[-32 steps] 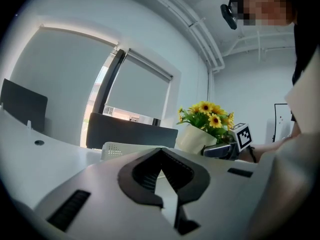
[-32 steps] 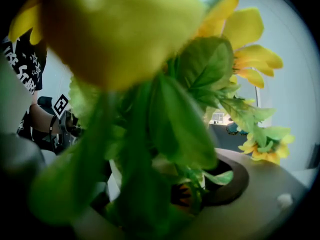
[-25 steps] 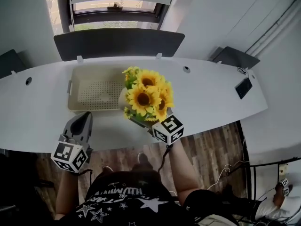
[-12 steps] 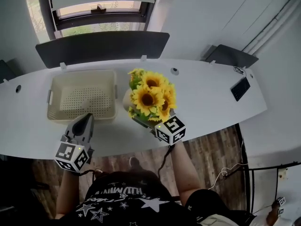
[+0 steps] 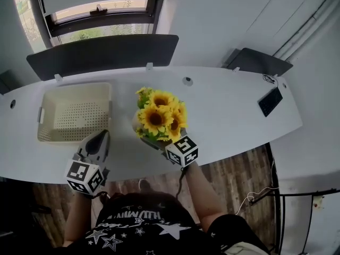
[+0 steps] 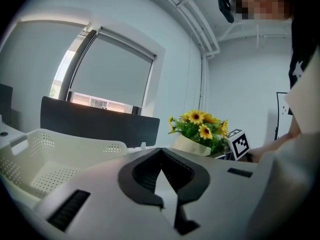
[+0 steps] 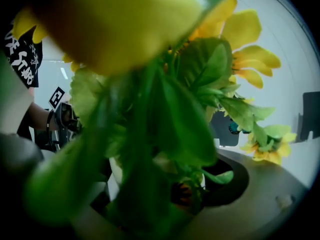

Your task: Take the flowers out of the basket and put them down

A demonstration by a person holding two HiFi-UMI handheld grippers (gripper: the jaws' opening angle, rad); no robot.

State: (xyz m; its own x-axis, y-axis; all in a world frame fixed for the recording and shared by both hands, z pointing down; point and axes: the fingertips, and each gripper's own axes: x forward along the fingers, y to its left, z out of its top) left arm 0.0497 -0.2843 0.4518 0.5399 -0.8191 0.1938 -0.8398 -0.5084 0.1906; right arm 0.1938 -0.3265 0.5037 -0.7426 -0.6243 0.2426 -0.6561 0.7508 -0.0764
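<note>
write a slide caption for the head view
Right gripper holding the sunflowers outside the empty basket; left gripper shut and empty.

Head view steeply down; gripper views low; all share flowers (image 5: 158, 120).

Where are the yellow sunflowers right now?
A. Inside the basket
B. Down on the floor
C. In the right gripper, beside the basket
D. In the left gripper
C: the sunflowers are held in the right gripper, over the white table and to the right of the cream basket, not inside it.
</note>
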